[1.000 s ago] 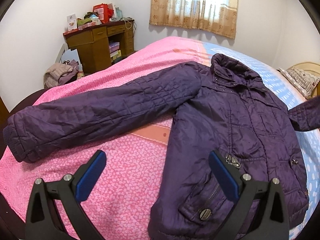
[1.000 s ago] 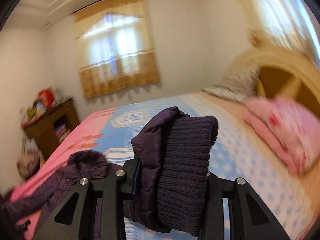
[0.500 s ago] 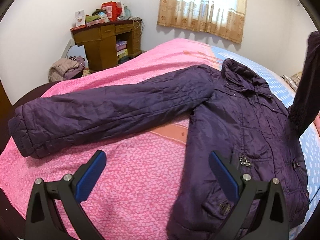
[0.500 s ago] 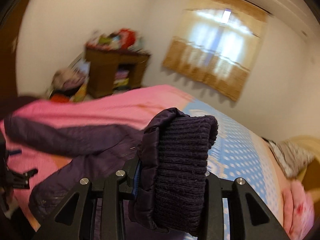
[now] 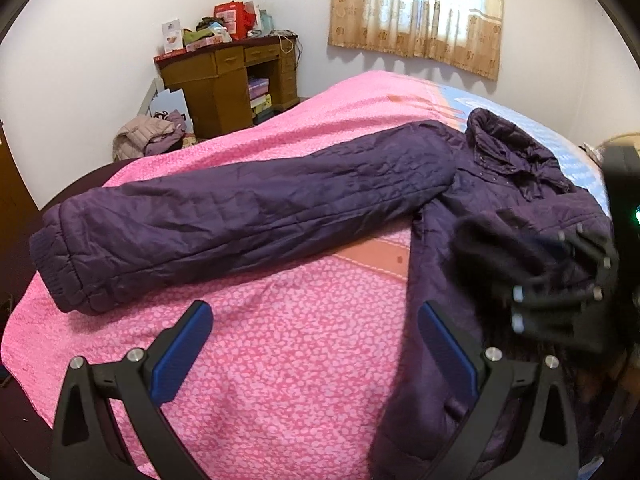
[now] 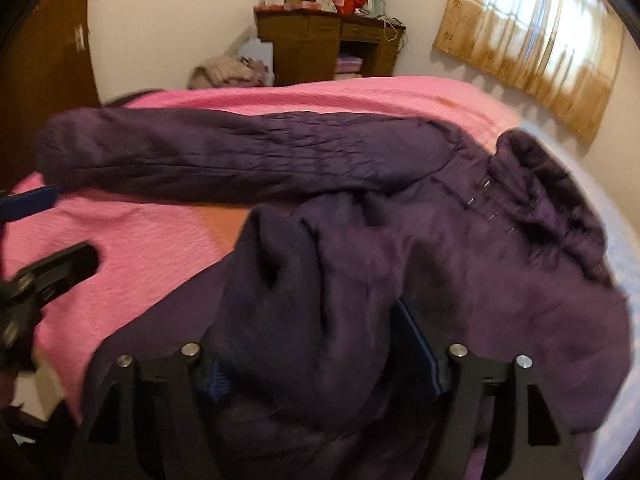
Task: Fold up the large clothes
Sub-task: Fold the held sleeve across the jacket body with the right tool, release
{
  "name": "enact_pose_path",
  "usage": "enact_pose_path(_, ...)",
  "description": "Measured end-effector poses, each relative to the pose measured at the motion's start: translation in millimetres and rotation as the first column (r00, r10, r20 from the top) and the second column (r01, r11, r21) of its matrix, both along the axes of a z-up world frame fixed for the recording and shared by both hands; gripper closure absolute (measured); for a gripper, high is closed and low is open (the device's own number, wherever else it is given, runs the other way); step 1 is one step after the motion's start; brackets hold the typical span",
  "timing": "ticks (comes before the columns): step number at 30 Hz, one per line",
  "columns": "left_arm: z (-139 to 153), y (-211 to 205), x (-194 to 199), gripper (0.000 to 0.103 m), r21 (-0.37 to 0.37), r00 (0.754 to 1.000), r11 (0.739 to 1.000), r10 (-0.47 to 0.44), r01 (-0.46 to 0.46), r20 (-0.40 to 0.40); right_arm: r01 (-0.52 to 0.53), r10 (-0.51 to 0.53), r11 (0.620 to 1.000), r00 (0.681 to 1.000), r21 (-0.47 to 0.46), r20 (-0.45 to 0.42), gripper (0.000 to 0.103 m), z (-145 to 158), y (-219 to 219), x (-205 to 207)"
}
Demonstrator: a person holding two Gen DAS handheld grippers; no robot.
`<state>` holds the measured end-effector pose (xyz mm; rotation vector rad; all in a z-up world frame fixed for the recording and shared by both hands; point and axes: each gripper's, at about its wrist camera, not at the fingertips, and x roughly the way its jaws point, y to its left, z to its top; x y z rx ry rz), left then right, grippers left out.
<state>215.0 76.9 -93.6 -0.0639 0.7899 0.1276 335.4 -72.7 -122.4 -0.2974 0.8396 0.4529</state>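
One sleeve [image 6: 296, 320] of the purple jacket [image 5: 480, 208] sits between the right gripper [image 6: 320, 364]'s opening jaws; left gripper [image 5: 316, 344] hovers spread over the pink bedspread [image 5: 280, 360].

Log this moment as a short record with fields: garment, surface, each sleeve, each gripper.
garment: dark purple quilted jacket, lying front up
surface: pink patterned bedspread on a bed
far sleeve: long purple sleeve stretched flat, away from the body
near sleeve: bunched purple sleeve folded over the jacket front, between the right gripper's jaws
left gripper: open, empty, above the bedspread
right gripper: jaws opening around the sleeve
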Motion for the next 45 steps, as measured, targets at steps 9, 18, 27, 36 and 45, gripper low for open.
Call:
enact_pose_path(9, 26, -35, 14, 0.0, 0.031, 0.991, 0.994, -0.111, 0.109, 0.076, 0.098, -0.105, 0.992, 0.991, 0.078, 0.079, 0.03, 25, -85, -56)
enact_pose_path(18, 34, -116, 55, 0.0, 0.106, 0.966, 0.969, -0.234, 0.222, 0.115, 0.47, -0.503, 0.861, 0.845, 0.195, 0.182, 0.03, 63, -202, -5)
enact_pose_path(27, -3, -171, 104, 0.0, 0.221, 0.957, 0.934, -0.29, 0.28, 0.015, 0.462, -0.467, 0.883, 0.882, 0.082, 0.063, 0.029, -2, -215, 64)
enact_pose_path(36, -34, -167, 113, 0.0, 0.179, 0.959, 0.944, -0.262, 0.278, -0.105, 0.478, -0.476, 0.875, 0.878, 0.072, -0.043, 0.029, -42, -226, 64)
enact_pose_path(45, -39, -165, 119, 0.0, 0.141, 0.954, 0.949, -0.26, 0.281, -0.151, 0.475, -0.472, 0.879, 0.879, 0.04, -0.069, 0.029, -46, -224, 70)
